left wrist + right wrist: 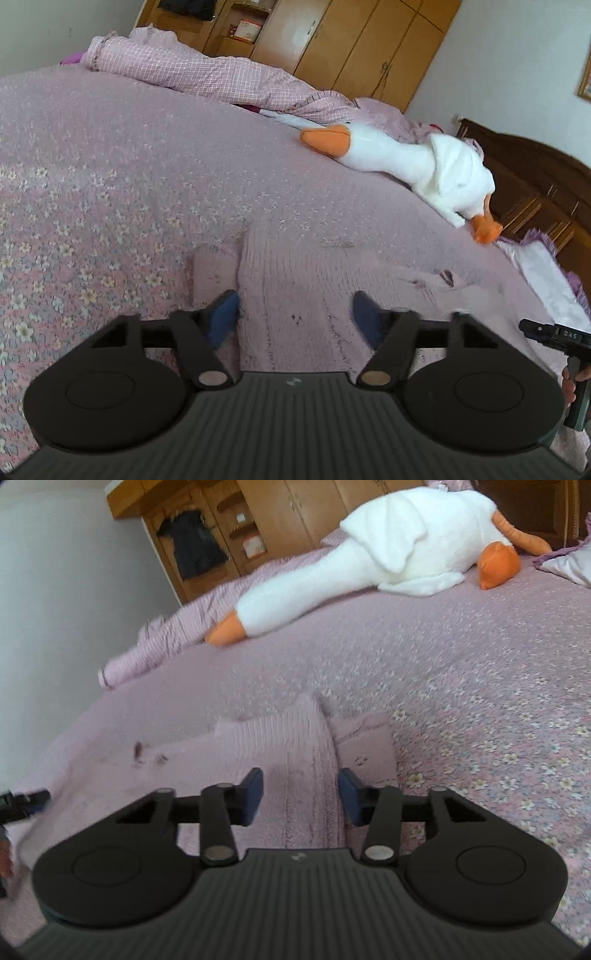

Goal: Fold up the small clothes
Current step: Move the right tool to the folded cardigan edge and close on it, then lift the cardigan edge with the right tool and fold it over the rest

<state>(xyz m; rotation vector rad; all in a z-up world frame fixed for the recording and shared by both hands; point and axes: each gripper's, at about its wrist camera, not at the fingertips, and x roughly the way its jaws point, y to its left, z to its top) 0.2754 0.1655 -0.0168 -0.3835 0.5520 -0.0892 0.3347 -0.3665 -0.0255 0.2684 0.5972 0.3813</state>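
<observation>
Pink ribbed knit garment (314,280) lies flat on the pink floral bedspread (110,177), directly beneath both tongs. Left gripper (295,317) hangs over it with jaws spread wide, holding nothing; right gripper (301,794) likewise gapes open above its folded edge. Far off lies a white plush goose (369,554)

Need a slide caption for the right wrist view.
Open right gripper over a pink knit garment on the bedspread, plush goose behind.
</observation>
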